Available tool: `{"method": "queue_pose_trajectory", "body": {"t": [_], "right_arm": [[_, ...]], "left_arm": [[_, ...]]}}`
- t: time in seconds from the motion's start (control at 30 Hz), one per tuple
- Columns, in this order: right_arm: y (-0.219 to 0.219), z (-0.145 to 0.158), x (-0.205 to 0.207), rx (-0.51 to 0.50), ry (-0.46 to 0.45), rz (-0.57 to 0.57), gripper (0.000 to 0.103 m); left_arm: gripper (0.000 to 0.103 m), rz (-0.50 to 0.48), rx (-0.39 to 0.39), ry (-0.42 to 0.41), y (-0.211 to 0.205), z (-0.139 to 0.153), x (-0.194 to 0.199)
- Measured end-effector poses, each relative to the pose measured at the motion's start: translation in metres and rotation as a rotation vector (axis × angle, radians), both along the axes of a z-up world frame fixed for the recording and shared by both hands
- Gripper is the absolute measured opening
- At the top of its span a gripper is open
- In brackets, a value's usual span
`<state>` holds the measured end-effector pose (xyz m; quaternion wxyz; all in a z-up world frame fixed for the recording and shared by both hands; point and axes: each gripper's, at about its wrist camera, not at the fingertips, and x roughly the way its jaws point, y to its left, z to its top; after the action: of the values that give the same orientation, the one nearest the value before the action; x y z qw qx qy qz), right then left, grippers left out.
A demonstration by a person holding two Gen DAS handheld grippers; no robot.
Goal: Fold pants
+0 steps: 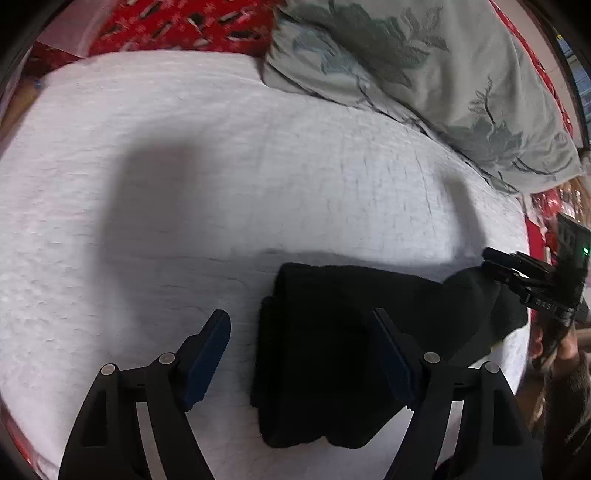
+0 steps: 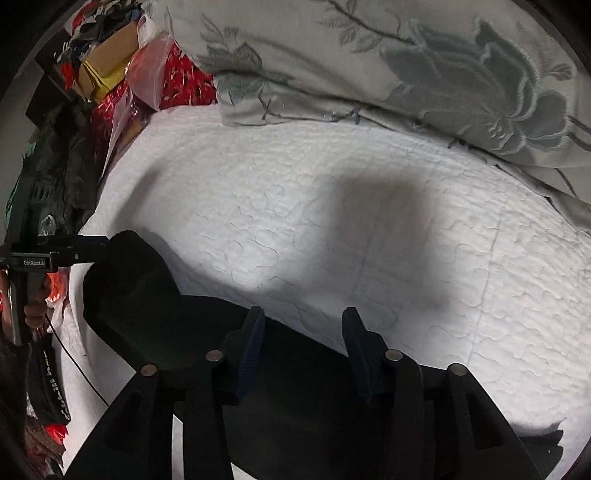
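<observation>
- A white quilted bedspread (image 1: 229, 177) covered the bed, with a grey floral pillow (image 1: 424, 74) at 1 o'clock in the left wrist view and red patterned fabric (image 1: 184, 26) beyond at 11 o'clock.
- The black pants (image 1: 332, 350), folded into a compact bundle, lay on the quilt at 5 o'clock in that view.
- The left gripper (image 1: 301, 354) was spread wide, one finger over the quilt, the other over the pants.
- The right gripper (image 2: 303, 354) hung above the pants, parted moderately and holding nothing.
- Clutter (image 2: 107, 55) was piled at 10 o'clock in the right wrist view.
</observation>
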<state>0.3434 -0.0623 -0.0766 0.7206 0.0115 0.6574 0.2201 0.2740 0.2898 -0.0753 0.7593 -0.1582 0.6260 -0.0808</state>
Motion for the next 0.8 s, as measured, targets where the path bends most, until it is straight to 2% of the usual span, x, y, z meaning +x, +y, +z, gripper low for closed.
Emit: {"method": "queue_pose_trajectory", "body": {"t": [0.1,0.17,0.23,0.27,0.3,0.4,0.47,0.63,0.73,0.8], "right_arm": [[0.006,-0.01,0.0,0.009,0.033,0.032,0.05],[0.012,-0.015,0.0,-0.017,0.046,0.062,0.05],[0.018,-0.019,-0.005,-0.028,0.058,0.103,0.052],[0.021,-0.017,-0.006,-0.032,0.051,0.12,0.052],[0.021,-0.014,-0.008,-0.016,0.048,0.139,0.052],[0.009,-0.009,-0.009,0.048,0.06,0.115,0.05],[0.006,-0.011,-0.007,0.054,0.087,0.106,0.052],[0.013,-0.002,-0.02,0.096,0.097,0.2,0.052],[0.012,0.002,-0.022,0.135,0.104,0.207,0.052],[0.013,-0.001,-0.023,0.119,0.12,0.213,0.052]], "left_arm": [[0.079,-0.041,-0.061,0.015,-0.01,-0.01,-0.002],[0.075,-0.054,-0.008,-0.001,-0.02,-0.017,0.0],[0.062,-0.06,0.042,-0.02,-0.025,-0.021,0.001],[0.051,-0.053,0.049,-0.028,-0.024,-0.021,0.0],[0.046,-0.047,0.046,-0.031,-0.022,-0.021,0.0],[0.044,-0.027,0.024,-0.039,-0.015,-0.024,-0.001],[0.044,-0.033,0.019,-0.046,-0.014,-0.023,-0.003],[0.044,-0.071,0.052,-0.072,-0.02,-0.016,-0.017],[0.044,-0.063,0.046,-0.081,-0.018,-0.016,-0.019],[0.045,-0.044,0.039,-0.083,-0.016,-0.013,-0.023]]}}
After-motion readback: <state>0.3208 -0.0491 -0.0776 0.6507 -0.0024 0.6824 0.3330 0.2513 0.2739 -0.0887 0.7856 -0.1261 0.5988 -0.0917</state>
